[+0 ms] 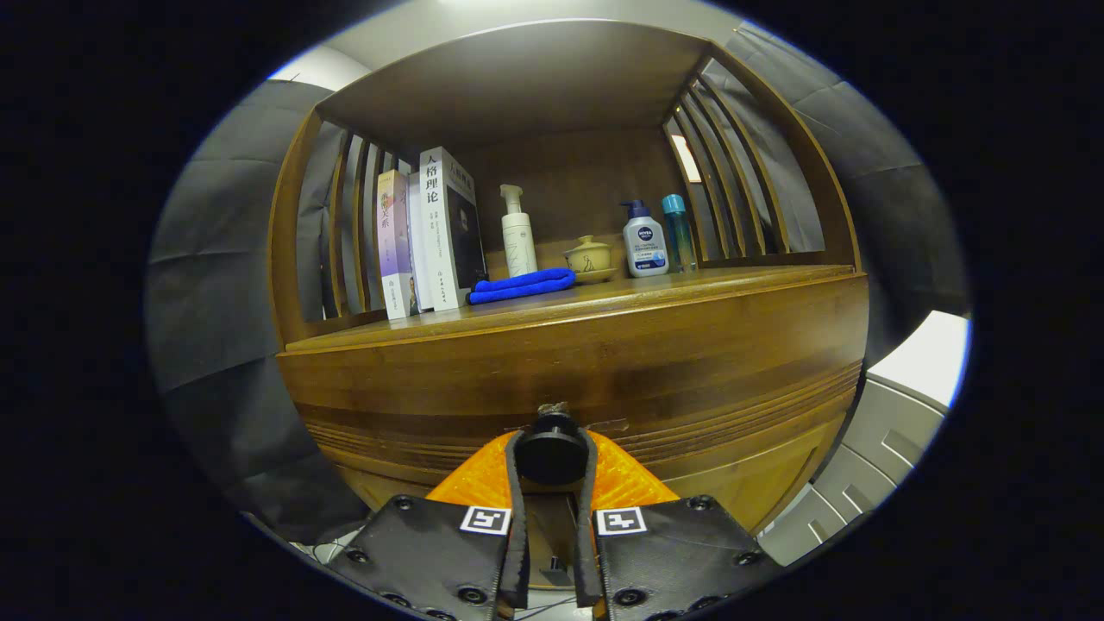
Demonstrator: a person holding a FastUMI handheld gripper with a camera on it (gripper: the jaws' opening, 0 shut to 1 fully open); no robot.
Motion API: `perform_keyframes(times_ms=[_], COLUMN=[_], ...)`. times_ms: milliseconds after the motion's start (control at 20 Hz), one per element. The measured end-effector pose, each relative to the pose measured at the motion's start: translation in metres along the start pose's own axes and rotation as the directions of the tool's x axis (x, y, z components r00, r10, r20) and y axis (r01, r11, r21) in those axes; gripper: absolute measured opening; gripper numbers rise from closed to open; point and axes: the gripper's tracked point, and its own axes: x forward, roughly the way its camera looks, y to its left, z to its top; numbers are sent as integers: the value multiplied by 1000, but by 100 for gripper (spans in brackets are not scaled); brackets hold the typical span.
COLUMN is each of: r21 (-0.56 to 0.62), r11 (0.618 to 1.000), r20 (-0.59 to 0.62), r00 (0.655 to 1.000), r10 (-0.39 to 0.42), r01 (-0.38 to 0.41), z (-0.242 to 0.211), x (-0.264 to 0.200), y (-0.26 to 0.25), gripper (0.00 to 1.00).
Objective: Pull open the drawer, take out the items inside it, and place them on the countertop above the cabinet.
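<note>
Wooden slatted shelf (759, 185), grey padded walls (216, 302).

Drawer (569, 379) interior hidden behind closed front.

The gripper (552, 448) is closed around the round black drawer knob (550, 450). The wooden countertop's (673, 289) front strip lies bare; upright books (431, 233), folded blue cloth (522, 285) and pump bottles (644, 241) crowd its back.

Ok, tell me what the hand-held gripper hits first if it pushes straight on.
The hand-held gripper already has its fingers on either side of the round drawer knob. Going straight on, it would likely meet the wooden drawer front just behind it.
</note>
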Motion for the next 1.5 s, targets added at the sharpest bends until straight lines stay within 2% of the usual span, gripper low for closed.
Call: perform_keyframes(times_ms=[550,1500], r21=[-20,-95], r11=[1000,995], r20=[10,-14], r00=[1000,999], r10=[6,34], r01=[-6,-36], z=[-4,-22], x=[-21,-105], y=[0,3], gripper=[22,22])
